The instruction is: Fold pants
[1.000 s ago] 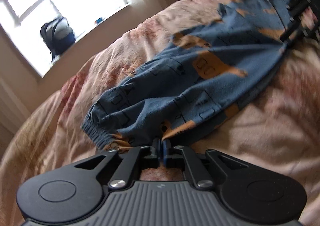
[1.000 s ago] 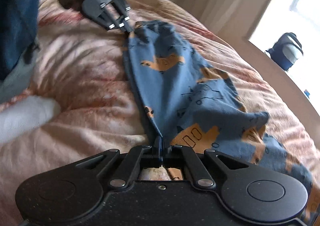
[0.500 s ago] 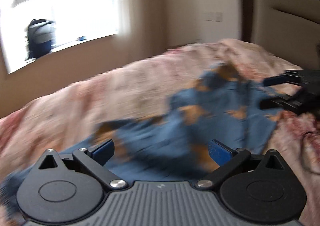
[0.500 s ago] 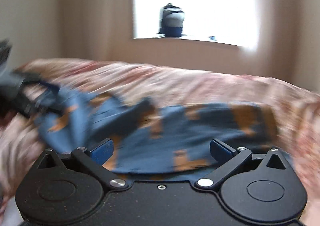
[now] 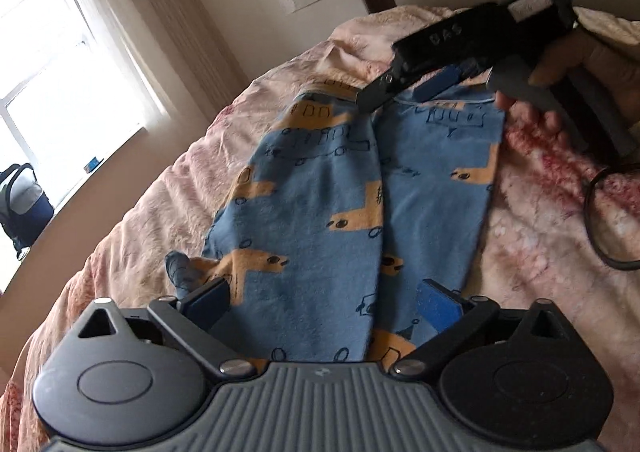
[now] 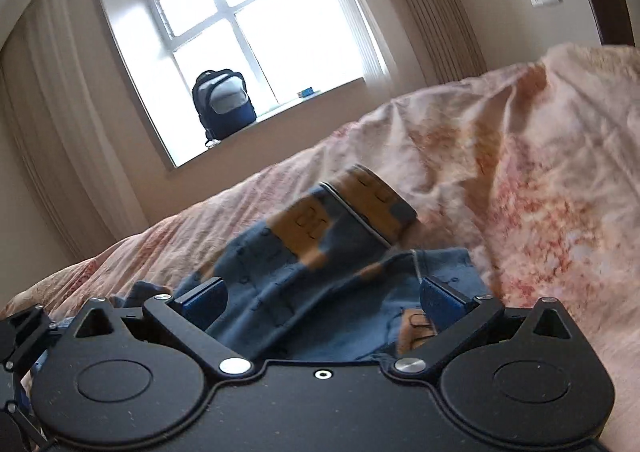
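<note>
Blue cotton pants with orange print [image 5: 320, 211], earlier stretched between both clamped tools, now released, folded on pink floral bedspread [image 5: 160, 211].
Left wrist view: left tool [image 5: 324, 298] jaws just eased slightly inward, wide apart, nothing gripped; right tool [image 5: 404, 87] above far edge.
Right wrist view: right tool [image 6: 324, 298] fully spread over pants [image 6: 304, 252], empty.

From my left side the pants [image 5: 320, 211] lie flat on the bed [image 5: 540, 219], with open quilt on either side for me to pass over. At their far end my right gripper [image 5: 404, 89] and the hand [image 5: 580, 63] holding it block the way, and a black cable [image 5: 600, 219] loops on the quilt beside them. Past the bed's far edge, only the wall and window sill with a backpack [image 6: 224, 103] close things off.
</note>
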{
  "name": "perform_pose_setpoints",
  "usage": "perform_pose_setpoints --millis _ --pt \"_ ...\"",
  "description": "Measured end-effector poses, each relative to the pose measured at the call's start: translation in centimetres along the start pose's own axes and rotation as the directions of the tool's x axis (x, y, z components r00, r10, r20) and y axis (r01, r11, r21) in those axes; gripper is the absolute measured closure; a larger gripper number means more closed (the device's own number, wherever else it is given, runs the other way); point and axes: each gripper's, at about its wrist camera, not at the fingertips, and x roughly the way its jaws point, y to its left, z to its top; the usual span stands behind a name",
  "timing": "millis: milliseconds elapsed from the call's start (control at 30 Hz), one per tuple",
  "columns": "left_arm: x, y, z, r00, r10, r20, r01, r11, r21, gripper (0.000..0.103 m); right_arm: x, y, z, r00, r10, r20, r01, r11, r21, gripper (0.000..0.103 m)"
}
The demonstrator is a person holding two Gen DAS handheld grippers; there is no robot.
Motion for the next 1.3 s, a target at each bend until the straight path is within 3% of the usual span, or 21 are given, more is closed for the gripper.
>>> perform_pose_setpoints --millis 167,233,267,300,367,433,467,567,767,867,933,1033,1300 --pt "0.4 0.3 0.4 1.000 -0.024 -0.013 0.024 1.000 -0.009 0.027 0.2 0.2 1.4 0.999 0.033 -0.017 -0.034 0.996 -0.077 0.001" --pt "0.4 0.0 0.4 1.000 -0.023 -0.013 0.023 1.000 0.019 0.043 1.1 -0.1 2.7 0.999 0.004 -0.051 -0.011 0.991 -0.137 0.001" --pt "0.4 -0.2 0.4 1.000 -0.025 -0.018 0.026 0.999 0.034 0.058 1.6 -0.3 3.4 0.997 -0.004 -0.072 -0.007 0.989 -0.147 0.002" --pt "0.4 -0.4 0.4 0.999 -0.029 -0.027 0.030 0.998 0.047 0.072 2.5 -0.9 4.2 0.994 -0.003 -0.110 -0.012 0.991 -0.134 0.008" --pt "0.5 -0.4 0.3 0.998 -0.048 -0.039 0.050 0.998 0.046 0.088 3.9 -2.1 5.3 0.986 -0.006 -0.166 -0.007 0.997 -0.076 0.019" --pt "0.6 -0.1 0.2 0.997 -0.061 -0.041 0.061 0.998 0.011 0.095 5.4 -3.6 6.0 0.973 0.013 -0.230 -0.013 1.000 0.003 0.035" --pt "0.6 0.1 0.1 0.997 -0.061 -0.041 0.061 0.998 -0.002 0.099 5.8 -4.2 6.3 0.967 0.026 -0.253 -0.018 0.999 0.035 0.037" --pt "0.6 1.4 0.1 0.996 -0.082 -0.046 0.078 0.994 -0.078 0.101 6.0 -5.8 6.5 0.961 0.077 -0.265 -0.040 0.989 0.143 0.038" --pt "0.3 4.3 0.3 0.992 -0.118 -0.041 0.104 0.962 -0.251 0.101 5.5 -8.4 5.9 0.966 0.157 -0.203 -0.071 0.925 0.374 0.038" --pt "0.2 5.0 0.3 0.991 -0.127 -0.037 0.111 0.953 -0.282 0.101 5.8 -8.0 6.1 0.969 0.120 -0.217 -0.040 0.939 0.343 0.049" --pt "0.1 5.1 0.4 0.991 -0.127 -0.032 0.112 0.952 -0.286 0.101 6.0 -7.6 6.2 0.971 0.093 -0.222 -0.014 0.942 0.335 0.073" --pt "-0.2 5.0 0.4 0.992 -0.125 -0.023 0.114 0.954 -0.279 0.101 6.0 -7.8 6.3 0.978 0.078 -0.196 -0.002 0.931 0.364 0.091" --pt "-1.5 5.3 0.8 0.994 -0.107 0.020 0.108 0.955 -0.277 0.101 3.4 -4.8 9.3 0.991 0.045 -0.127 -0.012 0.968 0.249 0.097"
